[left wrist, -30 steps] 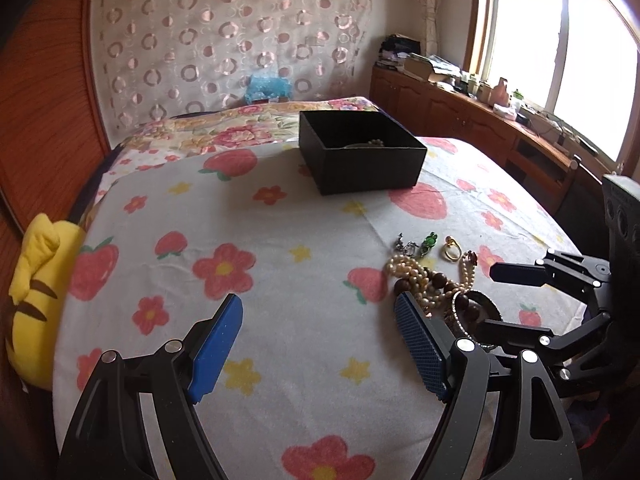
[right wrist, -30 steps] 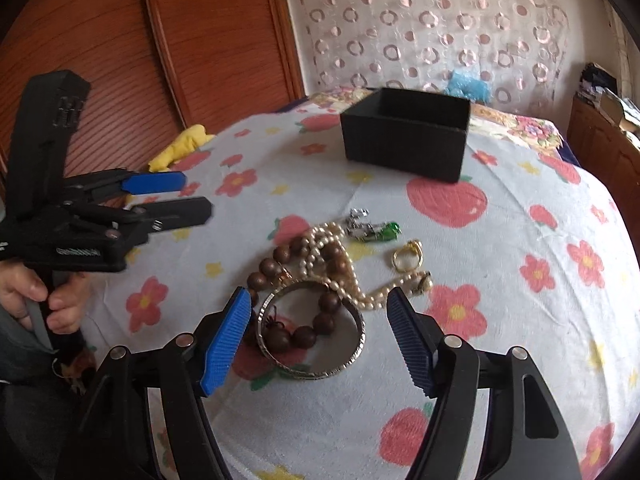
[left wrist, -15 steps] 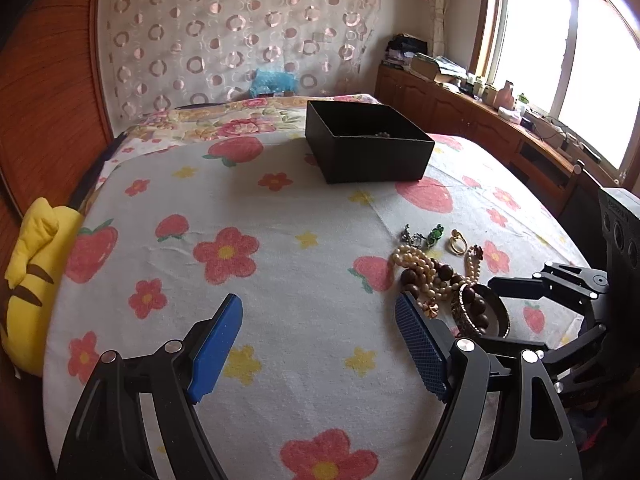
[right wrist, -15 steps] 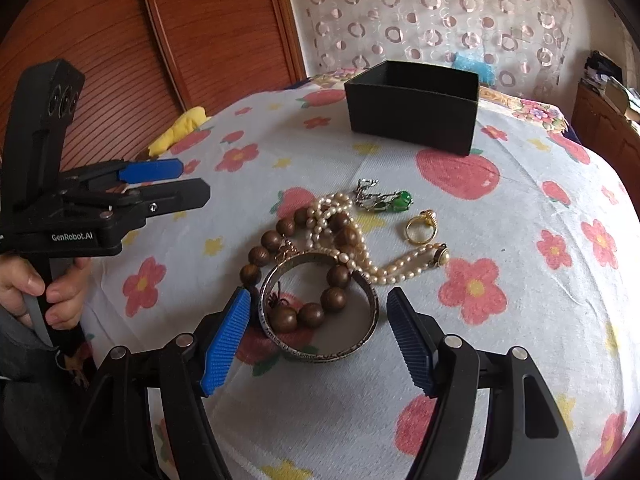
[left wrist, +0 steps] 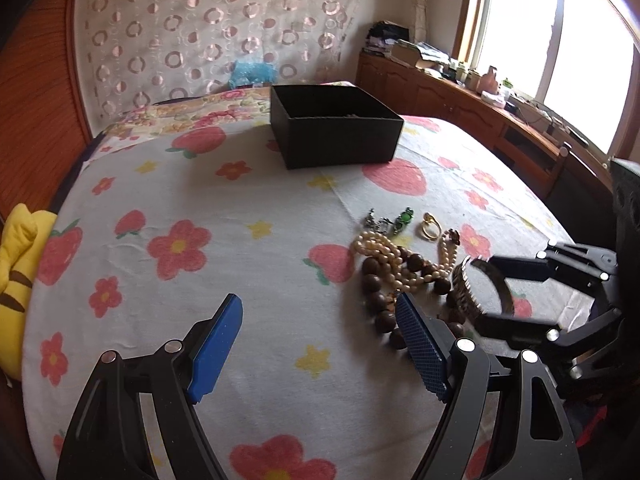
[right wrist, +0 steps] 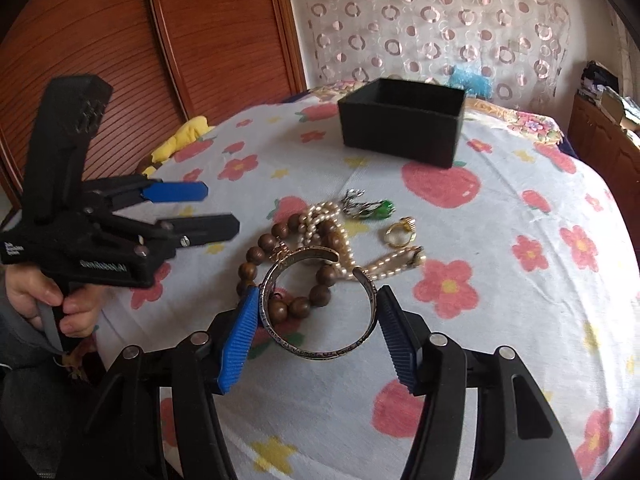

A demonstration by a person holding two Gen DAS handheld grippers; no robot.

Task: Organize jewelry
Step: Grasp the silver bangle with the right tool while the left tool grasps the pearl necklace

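A pile of jewelry lies on the flowered cloth: a metal cuff bangle (right wrist: 320, 312), a brown wooden bead bracelet (right wrist: 280, 276), a pearl strand (right wrist: 332, 236), a green-stone piece (right wrist: 368, 208) and a gold ring (right wrist: 400, 234). My right gripper (right wrist: 316, 332) has closed its blue pads on both sides of the bangle, which shows tilted up between its fingers in the left wrist view (left wrist: 476, 292). My left gripper (left wrist: 320, 352) is open and empty, left of the pile. An open black box (left wrist: 336, 128) stands further back.
A yellow plush toy (left wrist: 16, 272) lies at the bed's left edge. Wooden cabinets with clutter (left wrist: 480, 92) run along the window side. A wooden headboard and patterned curtain (right wrist: 400, 20) stand behind the box.
My right gripper moved forward over the bangle and closed its pads onto it, tilting it up. My left gripper drew back slightly and stayed open.
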